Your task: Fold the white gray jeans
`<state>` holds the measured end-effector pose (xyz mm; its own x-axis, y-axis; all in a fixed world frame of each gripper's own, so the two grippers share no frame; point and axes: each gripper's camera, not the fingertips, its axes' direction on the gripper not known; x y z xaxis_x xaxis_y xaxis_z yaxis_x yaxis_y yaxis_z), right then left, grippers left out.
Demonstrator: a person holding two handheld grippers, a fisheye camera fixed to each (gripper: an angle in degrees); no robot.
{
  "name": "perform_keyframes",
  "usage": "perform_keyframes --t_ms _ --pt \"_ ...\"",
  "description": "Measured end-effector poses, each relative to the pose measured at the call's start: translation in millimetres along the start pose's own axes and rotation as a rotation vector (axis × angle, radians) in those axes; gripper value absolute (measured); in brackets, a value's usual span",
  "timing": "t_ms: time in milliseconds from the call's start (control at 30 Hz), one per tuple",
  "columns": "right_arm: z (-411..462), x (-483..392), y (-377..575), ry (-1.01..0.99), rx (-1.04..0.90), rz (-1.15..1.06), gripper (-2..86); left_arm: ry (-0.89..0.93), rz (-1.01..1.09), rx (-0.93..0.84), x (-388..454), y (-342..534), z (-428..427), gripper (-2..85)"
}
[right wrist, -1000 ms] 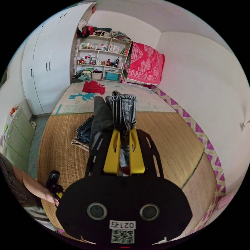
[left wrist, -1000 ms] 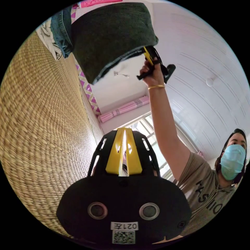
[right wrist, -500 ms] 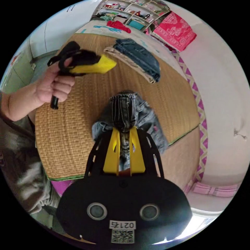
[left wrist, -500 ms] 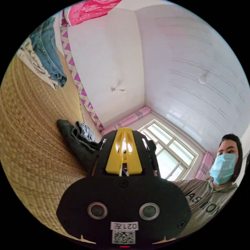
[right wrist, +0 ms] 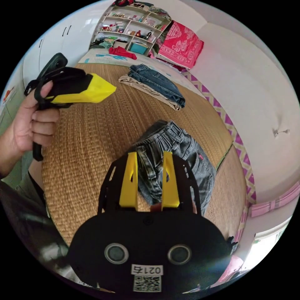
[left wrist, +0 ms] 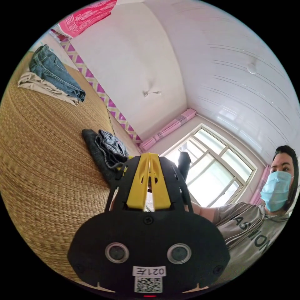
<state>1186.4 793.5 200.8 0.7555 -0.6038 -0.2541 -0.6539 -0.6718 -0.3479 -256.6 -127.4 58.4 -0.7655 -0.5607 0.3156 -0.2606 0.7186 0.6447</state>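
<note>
While the right gripper (right wrist: 150,156) hangs just over the gray jeans (right wrist: 175,156) w/ its yellow jaws spread apart and nothing pinched between them, the jeans lie in a loose bundle on the woven straw mat (right wrist: 87,150), waistband end toward the far side in the right gripper view. From the left gripper view the same bundle (left wrist: 107,148) sits low on the mat, near its edge by the wall. The left gripper (left wrist: 149,156) has its jaws drawn together, tips meeting, empty; in the right gripper view it is held in the person's hand (right wrist: 31,125) above the mat, well apart from the jeans.

Handling, as a guess: denim is soft but thick, prob. fairly heavy for cloth, not slippery, not fragile. It should keep a crease reasonably but bunches where layers stack. Best holds look like the waistband corners or the hem ends, where seams give the jaws something firm; a pinch mid-leg would likely lift one layer only.

A second folded stack, blue jeans (right wrist: 156,84) on something beige, lies farther off on the mat.
</note>
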Motion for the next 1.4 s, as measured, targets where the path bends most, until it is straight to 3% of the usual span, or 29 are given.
perform_keyframes --t_ms 167,267,467,567,633,733,867,933,1200,1300,1400 --pt "-39.5 125.0 70.3 -0.141 0.123 0.221 5.9 -0.111 0.042 -0.069 6.3 29.1 41.2 -0.9" --pt "-102.0 259.4 158.8 -0.182 0.233 0.422 5.2 -0.211 0.079 -0.157 8.7 44.5 92.0 -0.9" --pt "-196.6 535.7 410.1 -0.100 0.313 0.838 5.1 -0.282 0.108 -0.360 -2.4 75.5 247.2 -0.9" --pt "-218.0 644.0 532.4 0.025 0.259 0.989 5.1 -0.513 0.162 -0.463 -21.1 93.7 328.8 -0.6" --pt "-208.4 719.3 640.3 0.003 0.203 1.149 5.0 -0.703 0.205 -0.591 -53.6 109.3 384.7 -0.8" --pt "-188.6 775.2 783.1 -0.070 0.167 1.375 5.0 -0.606 0.120 -0.664 -87.7 122.8 427.1 -0.9" --pt "-162.3 784.7 919.1 -0.149 0.043 1.493 4.9 -0.646 0.194 -0.755 -91.1 141.2 485.4 -0.9" --pt "-178.5 767.2 990.6 -0.211 0.163 1.527 4.9 -0.680 0.272 -0.789 -90.4 153.1 518.0 -0.9" --pt "-237.3 689.8 1142.3 -0.286 0.239 1.576 5.8 -0.609 0.334 -0.764 -89.1 186.6 552.6 0.0" --pt "-238.0 668.4 1190.6 -0.387 0.305 1.611 9.4 -0.493 0.536 -0.741 -34.2 214.5 560.4 2.3" --pt "-286.0 640.9 1196.4 -0.326 0.395 1.549 10.1 -0.466 0.743 -0.823 15.9 265.6 599.9 5.6"
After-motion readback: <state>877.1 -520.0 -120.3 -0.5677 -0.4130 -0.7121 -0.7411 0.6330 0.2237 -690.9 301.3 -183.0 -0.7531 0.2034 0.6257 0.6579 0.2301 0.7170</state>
